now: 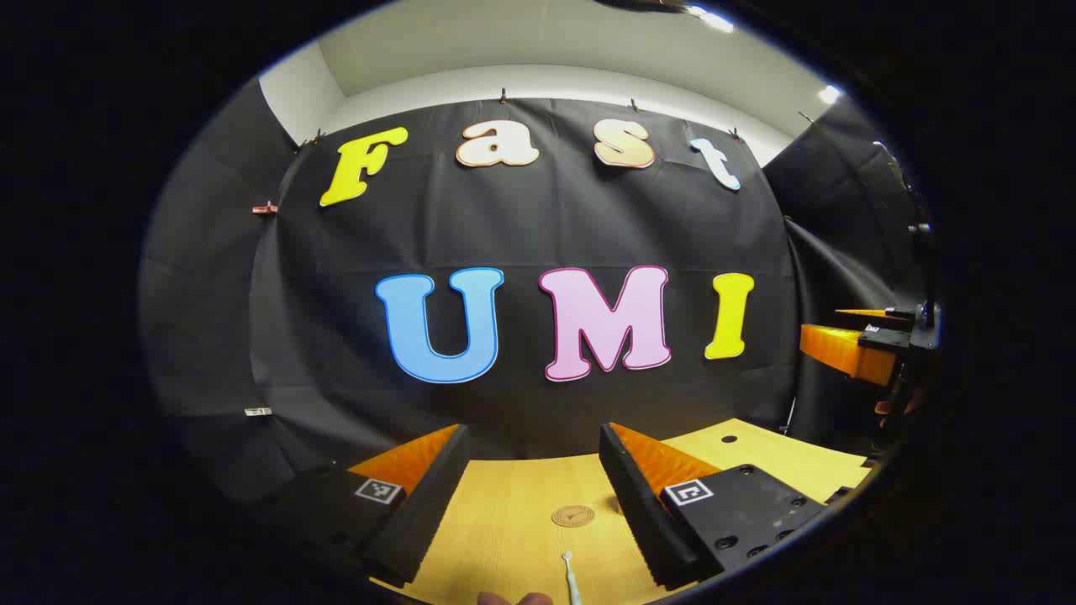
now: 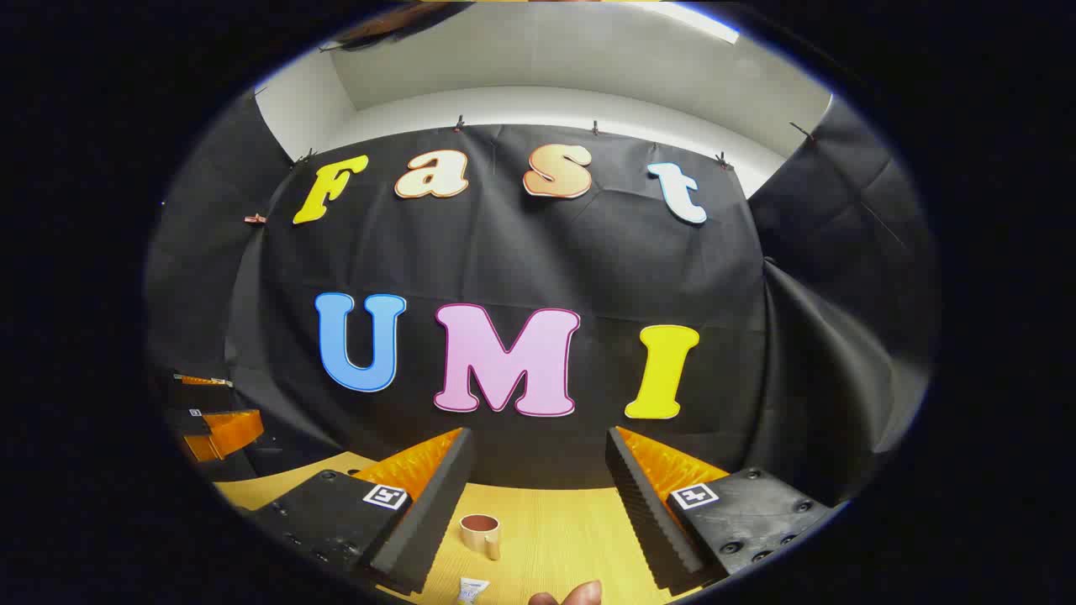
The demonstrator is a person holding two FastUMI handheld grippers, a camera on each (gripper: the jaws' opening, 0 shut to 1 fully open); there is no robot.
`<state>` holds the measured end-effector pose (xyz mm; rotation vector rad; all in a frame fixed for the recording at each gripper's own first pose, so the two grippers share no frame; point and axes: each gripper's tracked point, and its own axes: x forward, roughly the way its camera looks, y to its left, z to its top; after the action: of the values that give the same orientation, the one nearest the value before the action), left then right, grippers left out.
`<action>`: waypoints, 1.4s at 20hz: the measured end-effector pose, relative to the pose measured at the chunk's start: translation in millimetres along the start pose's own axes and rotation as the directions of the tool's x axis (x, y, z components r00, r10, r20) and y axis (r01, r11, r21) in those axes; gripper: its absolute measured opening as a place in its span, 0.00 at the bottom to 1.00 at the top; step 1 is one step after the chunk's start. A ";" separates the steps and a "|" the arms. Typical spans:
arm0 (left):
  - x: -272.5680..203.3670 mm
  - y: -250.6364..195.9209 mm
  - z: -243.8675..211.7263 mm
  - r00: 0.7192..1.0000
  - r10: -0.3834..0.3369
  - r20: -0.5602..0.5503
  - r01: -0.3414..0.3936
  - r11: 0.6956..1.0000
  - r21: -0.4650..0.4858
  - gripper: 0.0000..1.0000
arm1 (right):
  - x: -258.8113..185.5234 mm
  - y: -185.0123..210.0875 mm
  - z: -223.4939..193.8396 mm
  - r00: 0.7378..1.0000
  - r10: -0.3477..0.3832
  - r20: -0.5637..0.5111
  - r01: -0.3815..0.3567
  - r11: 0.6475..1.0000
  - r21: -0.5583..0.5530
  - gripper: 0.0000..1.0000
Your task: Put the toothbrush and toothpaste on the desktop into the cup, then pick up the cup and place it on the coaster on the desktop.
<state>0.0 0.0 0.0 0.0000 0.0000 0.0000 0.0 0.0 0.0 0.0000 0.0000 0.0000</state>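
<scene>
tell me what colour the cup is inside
Reddish brown inside the cup, cream outside; clearest in the right gripper view.

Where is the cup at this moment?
In the right gripper view, the cup stands upright on the wooden desktop, near the gripper's left finger, with the toothpaste just in front.

Both views are evenly lit from overhead; ceiling lights (image 1: 710, 18) glare white at the upper rim. The desktop (image 1: 521, 521) is bright, with soft shadows beside the fingers. Fisheye distortion bows straight lines and darkens the edges. The centre is sharp; the rim shows slight blur and blue fringing.
</scene>
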 end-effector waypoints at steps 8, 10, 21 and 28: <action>5.1 5.1 -5.9 1.000 0.001 -0.010 -0.001 1.000 -0.007 0.96 | 6.3 6.3 -4.0 1.000 0.016 -0.007 -0.016 1.000 -0.008 0.96; 5.1 6.9 -6.2 1.000 0.001 -0.010 -0.001 1.000 -0.009 0.96 | 9.3 10.1 -3.8 1.000 0.017 -0.009 -0.017 1.000 -0.006 0.96; 6.4 15.3 -37.8 0.996 -0.001 -0.086 0.001 1.000 -0.009 0.96 | 5.3 64.0 -133.3 0.877 0.150 -0.456 -0.122 0.988 0.090 0.97; -12.9 29.6 -92.5 0.976 0.012 -0.216 -0.013 1.000 -0.001 0.97 | -22.3 100.0 -284.7 0.568 0.199 -0.799 -0.114 0.980 0.163 0.97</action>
<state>-12.9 29.6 -92.5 -0.0028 0.2174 0.0128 -22.3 100.0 -284.7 0.0970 0.9494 0.1840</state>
